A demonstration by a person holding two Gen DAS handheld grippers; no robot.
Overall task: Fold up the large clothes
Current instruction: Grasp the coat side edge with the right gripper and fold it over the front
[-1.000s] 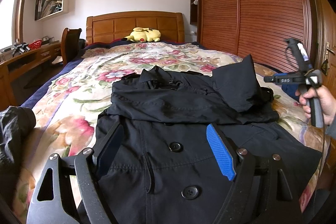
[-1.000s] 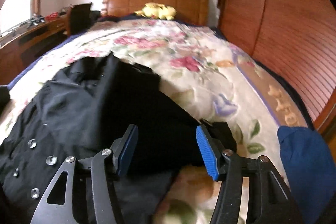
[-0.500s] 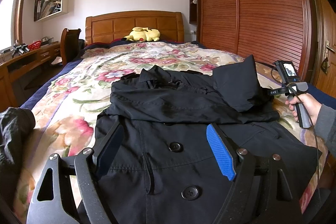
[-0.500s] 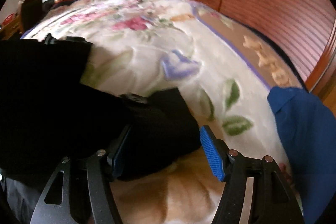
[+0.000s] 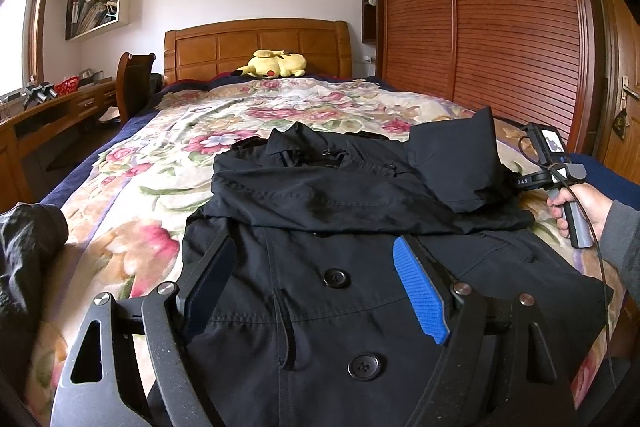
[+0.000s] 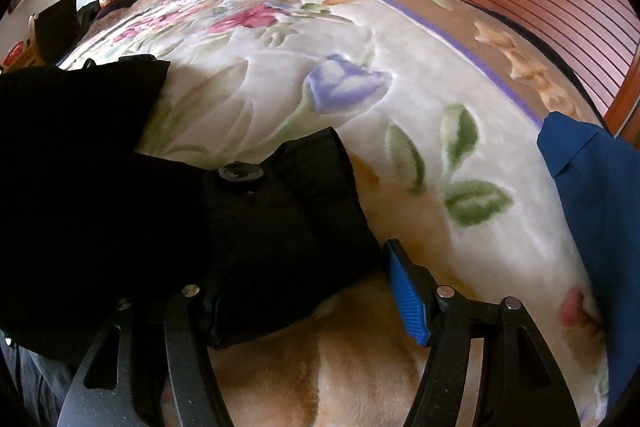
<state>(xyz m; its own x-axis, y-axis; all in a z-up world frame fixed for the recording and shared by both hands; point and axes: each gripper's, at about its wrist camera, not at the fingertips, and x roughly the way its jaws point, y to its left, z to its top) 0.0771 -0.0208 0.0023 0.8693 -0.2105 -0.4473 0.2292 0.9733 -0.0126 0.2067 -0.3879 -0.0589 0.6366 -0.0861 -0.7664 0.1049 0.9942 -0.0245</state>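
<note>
A large black coat (image 5: pixel 340 211) with round buttons lies on the floral blanket (image 5: pixel 172 163), one sleeve folded across its chest. My left gripper (image 5: pixel 316 287) is open and empty, hovering over the coat's front. My right gripper (image 6: pixel 304 291) is open, its jaws on either side of the black sleeve cuff (image 6: pixel 296 211) at the coat's right side, low on the blanket. In the left wrist view the right gripper's body (image 5: pixel 552 167) sits at the coat's right edge, its fingertips hidden behind the fabric.
A blue garment (image 6: pixel 596 195) lies at the bed's right edge. A dark garment (image 5: pixel 28 251) lies at the left edge. A yellow plush toy (image 5: pixel 274 63) rests by the headboard. A wooden wardrobe (image 5: pixel 500 19) stands on the right, a desk (image 5: pixel 48 111) on the left.
My right gripper has come down and forward to the coat's right sleeve cuff, which now lies between its open jaws. The left gripper has stayed in place.
</note>
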